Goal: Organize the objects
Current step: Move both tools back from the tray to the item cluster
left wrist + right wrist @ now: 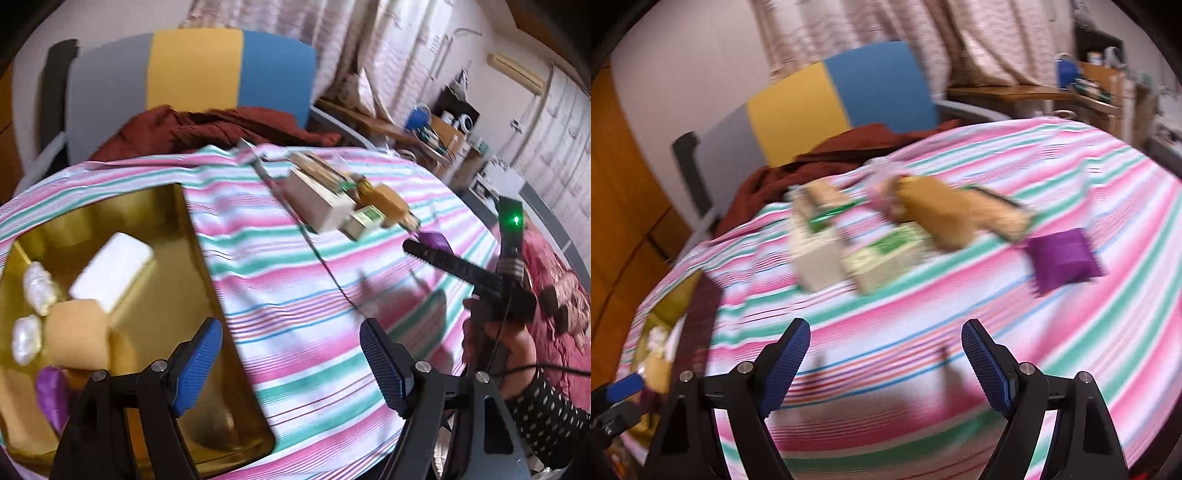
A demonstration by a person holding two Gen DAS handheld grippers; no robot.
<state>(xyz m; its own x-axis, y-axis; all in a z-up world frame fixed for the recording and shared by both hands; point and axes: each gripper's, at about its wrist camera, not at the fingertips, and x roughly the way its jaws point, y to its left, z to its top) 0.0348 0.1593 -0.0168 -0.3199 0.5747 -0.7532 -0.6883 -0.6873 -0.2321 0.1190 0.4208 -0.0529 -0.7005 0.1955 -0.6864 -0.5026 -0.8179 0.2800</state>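
A gold tray (207, 280) lies at the left on the striped cloth; it holds a white block (110, 269), a tan block (75, 332), two pearly wrapped pieces (38, 282) and a purple packet (51, 391). My left gripper (291, 362) is open and empty over the tray's right edge. A cluster of boxes lies further back: a beige box (317, 199), a green-and-white box (886, 258), a tan block (938, 210) and a purple packet (1062, 256). My right gripper (884, 363) is open and empty above the cloth, short of the cluster; it also shows in the left wrist view (424, 251).
The striped cloth (1034, 332) covers the table. A dark red cloth (207, 125) lies at the far edge before a grey, yellow and blue chair (192, 70). A wooden side table (1015, 92) with clutter stands at the back right. A pink cushion (554, 266) is at the right.
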